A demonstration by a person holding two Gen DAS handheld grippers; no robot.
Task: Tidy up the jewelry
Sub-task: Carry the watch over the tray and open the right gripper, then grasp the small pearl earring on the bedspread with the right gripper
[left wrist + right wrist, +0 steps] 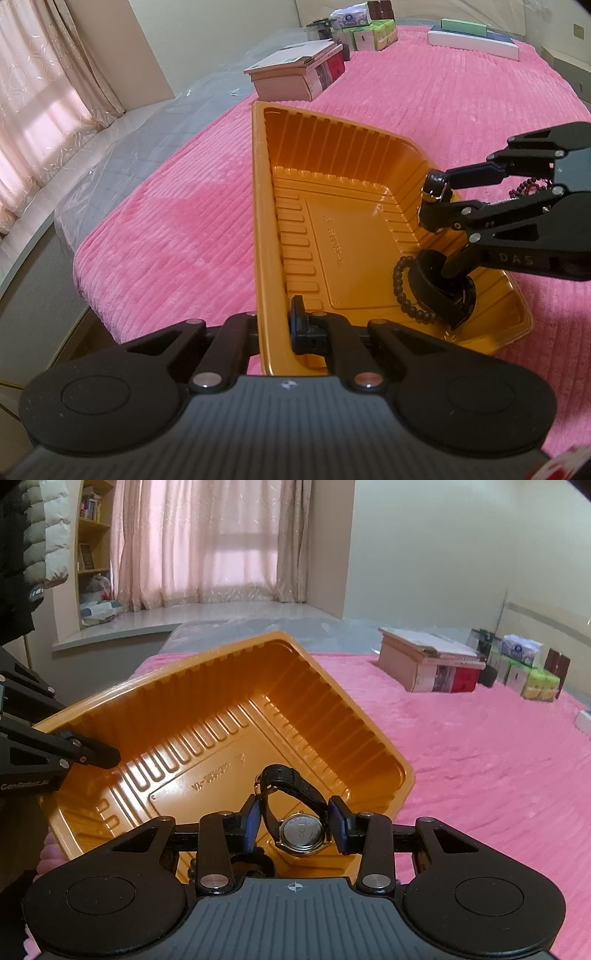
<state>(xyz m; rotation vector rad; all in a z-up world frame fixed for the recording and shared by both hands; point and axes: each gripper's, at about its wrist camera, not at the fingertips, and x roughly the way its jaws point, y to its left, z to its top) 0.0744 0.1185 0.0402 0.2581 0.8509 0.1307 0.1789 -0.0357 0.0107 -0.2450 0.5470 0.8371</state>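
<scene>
bed: pink ribbed blanket (369, 110) covers it, with curtains (192, 542) over a window behind.
tray: orange plastic tray (351, 229) sits on the blanket, tilted, one long wall raised.
left gripper (275, 326): jaws closed tight on the tray's near rim, one finger inside the wall and one outside.
right gripper (295, 827): jaws part-way apart, pads pressing either side of a black-strapped watch (299, 832), held over the tray's near end.
bead bracelet (406, 291): dark beads lying on the tray floor, just beside a second black watch (439, 288).
red bead string (524, 188): dangles behind the right gripper's fingers.
boxes (295, 74): stacked well beyond the tray's far end.
</scene>
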